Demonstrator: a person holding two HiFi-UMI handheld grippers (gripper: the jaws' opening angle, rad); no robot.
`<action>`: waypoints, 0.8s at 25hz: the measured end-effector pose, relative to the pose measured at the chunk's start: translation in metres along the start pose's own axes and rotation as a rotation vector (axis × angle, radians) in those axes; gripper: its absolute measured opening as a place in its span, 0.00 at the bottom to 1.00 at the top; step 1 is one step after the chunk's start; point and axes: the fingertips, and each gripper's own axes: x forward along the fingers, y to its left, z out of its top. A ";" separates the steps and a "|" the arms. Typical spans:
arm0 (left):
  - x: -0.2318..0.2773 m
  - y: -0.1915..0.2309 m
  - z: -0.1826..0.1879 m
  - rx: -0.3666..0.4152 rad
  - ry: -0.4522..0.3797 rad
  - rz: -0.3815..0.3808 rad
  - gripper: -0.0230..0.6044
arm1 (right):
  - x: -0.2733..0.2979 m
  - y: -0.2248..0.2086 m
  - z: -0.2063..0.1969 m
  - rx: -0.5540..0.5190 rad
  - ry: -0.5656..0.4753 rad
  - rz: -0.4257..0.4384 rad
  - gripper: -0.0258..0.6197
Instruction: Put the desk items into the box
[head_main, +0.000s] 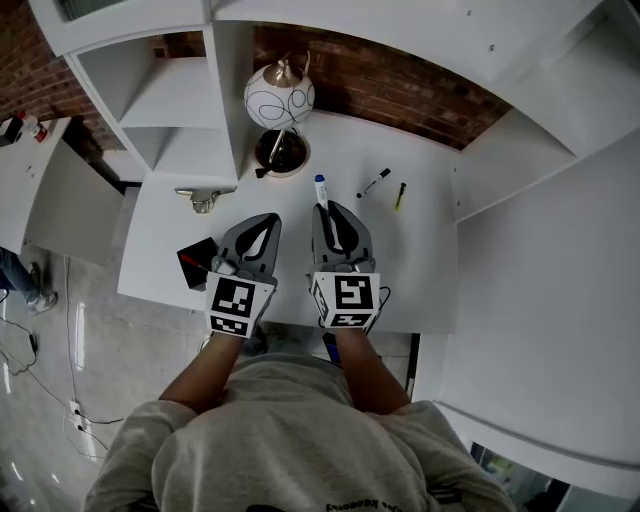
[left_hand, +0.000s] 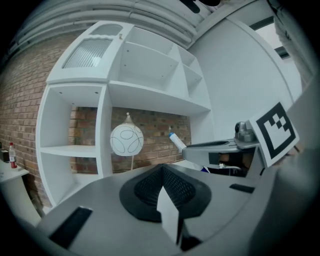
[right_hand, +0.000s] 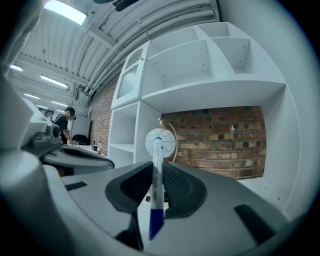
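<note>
R gripper (head_main: 329, 214): jaws clamped on pen (head_main: 321, 190), pads pinching its white barrel approx mid-length (right_hand: 156, 190)
Pen: white w/ blue at both ends; the far end sticks out past the jaw tips toward the lamp base (head_main: 281, 152), the near end hangs back between the jaws; off the desk, also seen from the L gripper view (left_hand: 177, 141)
L gripper (head_main: 262, 222): jaws closed together (left_hand: 162, 175); a thin white strip shows at the seam, can't tell what it is
Grippers: side by side over the front half of the desk (head_main: 430, 260), close but apart; both pt toward the back wall
Box (head_main: 193, 263): dark w/ red edge, at the desk's left front edge, just beside the L gripper and partly under it
Black marker (head_main: 373, 183): lying on the desk, right of the pen tip, apart from it
Yellow pen (head_main: 399, 195): lying just right of the black marker, not touching
Metal item (head_main: 203, 198): on the desk's left side, by the foot of the shelf unit (head_main: 180, 100); too small to ID
Lamp (head_main: 280, 95): white globe w/ black line pattern, at the back of the desk next to the shelf unit; straight ahead in both gripper views (left_hand: 127, 140) (right_hand: 169, 142)
Wall (head_main: 400, 85): red brick behind the desk
</note>
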 end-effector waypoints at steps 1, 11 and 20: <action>-0.004 0.004 0.000 0.000 -0.001 0.010 0.04 | 0.001 0.006 0.002 -0.001 -0.003 0.012 0.16; -0.049 0.042 -0.004 -0.010 -0.006 0.129 0.04 | 0.013 0.072 0.014 -0.011 -0.033 0.151 0.16; -0.089 0.075 -0.009 -0.021 -0.010 0.225 0.04 | 0.024 0.129 0.022 -0.026 -0.050 0.267 0.16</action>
